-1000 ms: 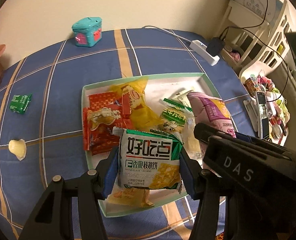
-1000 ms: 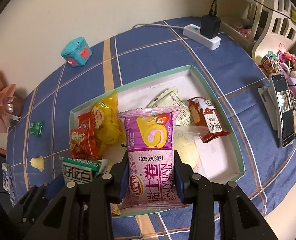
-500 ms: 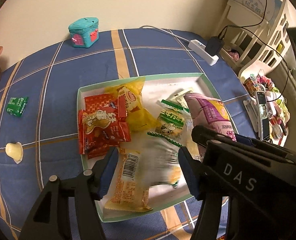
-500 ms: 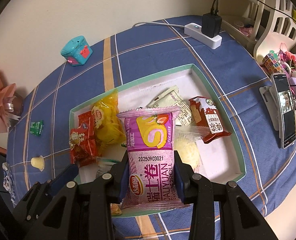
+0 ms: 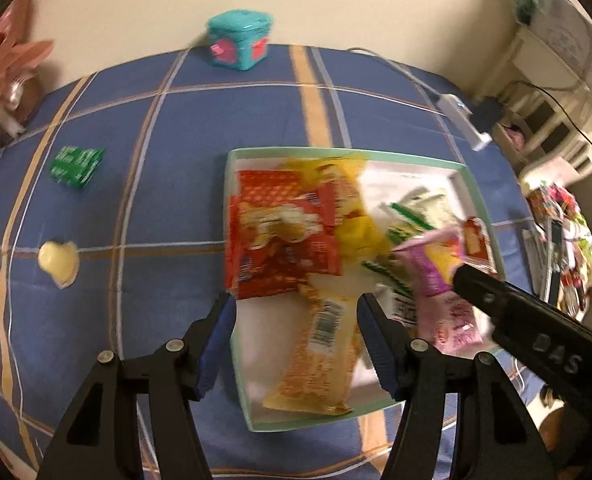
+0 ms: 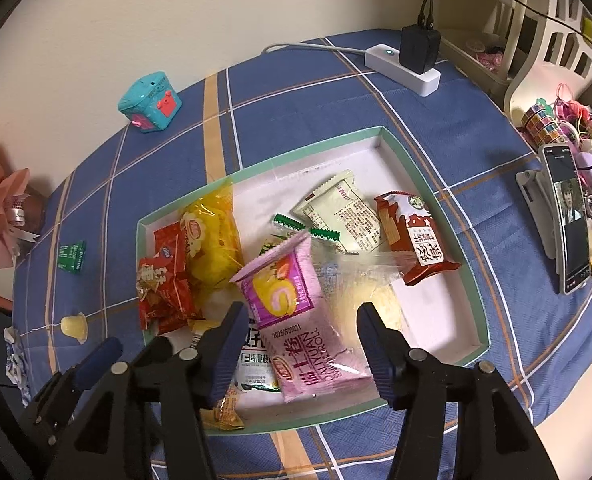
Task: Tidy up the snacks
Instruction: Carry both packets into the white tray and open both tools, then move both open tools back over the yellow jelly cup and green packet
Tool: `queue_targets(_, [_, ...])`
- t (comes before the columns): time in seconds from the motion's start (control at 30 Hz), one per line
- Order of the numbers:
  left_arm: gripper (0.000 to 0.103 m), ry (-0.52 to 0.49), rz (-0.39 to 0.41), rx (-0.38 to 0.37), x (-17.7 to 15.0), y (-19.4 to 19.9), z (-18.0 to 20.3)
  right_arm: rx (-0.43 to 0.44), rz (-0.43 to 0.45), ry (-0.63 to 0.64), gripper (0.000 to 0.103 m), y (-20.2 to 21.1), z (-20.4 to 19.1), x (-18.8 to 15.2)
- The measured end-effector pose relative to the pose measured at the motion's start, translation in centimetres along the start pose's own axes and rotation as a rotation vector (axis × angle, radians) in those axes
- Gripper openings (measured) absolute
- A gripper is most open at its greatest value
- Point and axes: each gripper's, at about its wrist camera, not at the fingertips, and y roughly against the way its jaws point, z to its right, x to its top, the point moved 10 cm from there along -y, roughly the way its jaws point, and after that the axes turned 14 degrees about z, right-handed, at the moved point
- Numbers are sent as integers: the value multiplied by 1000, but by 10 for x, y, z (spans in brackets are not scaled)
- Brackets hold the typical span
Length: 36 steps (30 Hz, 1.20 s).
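Both grippers hang over the near end of the tray [image 6: 396, 148], and both are spread wide with nothing between the fingers. Below the right gripper [image 6: 302, 336] the pink roll pack [image 6: 304, 320] lies loose in the tray, tilted across the green-and-white cracker pack [image 6: 255, 364], so I judge it has been let go there on purpose, dropped in with the rest. The left gripper [image 5: 293, 336] is likewise released, above a yellow wafer pack [image 5: 320, 356] lying flat near the tray's front wall. Red packs [image 6: 163, 280] and a yellow bag [image 6: 211, 240] crowd the tray's left side, a brown pack [image 6: 416, 240] sits right. Outside on the blue cloth [image 5: 167, 200] a green sachet [image 5: 77, 164] and a jelly cup [image 5: 57, 264] lie well apart from the tray, probably next to be gathered.
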Motion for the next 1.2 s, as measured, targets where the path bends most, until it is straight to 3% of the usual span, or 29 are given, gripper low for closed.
queue_targets(0.07, [65, 28, -2, 32, 1, 0, -13, -4, -2, 2, 65, 0, 0, 0])
queue_targets(0.17, [78, 68, 9, 80, 4, 2, -32, -12, -5, 13, 75, -2, 1, -1])
queue_targets(0.23, [79, 93, 19, 111, 7, 4, -45, -18, -5, 26, 83, -2, 0, -1])
queue_targets(0.3, [87, 110, 26, 147, 9, 5, -57, -24, -2, 38, 87, -2, -2, -1])
queue_targets(0.47, [92, 151, 54, 196, 15, 10, -83, -28, 11, 59, 102, 0, -6, -1])
queue_targets(0.53, [97, 169, 64, 207, 16, 13, -91, -29, 21, 69, 103, 0, -7, 0])
queue_targets(0.8, [97, 208, 83, 232, 21, 20, -119, -37, 32, 96, 103, 1, -14, -1])
queue_targets(1.2, [98, 169, 65, 301, 21, 27, -155, -37, 34, 149, 103, 4, -38, -4])
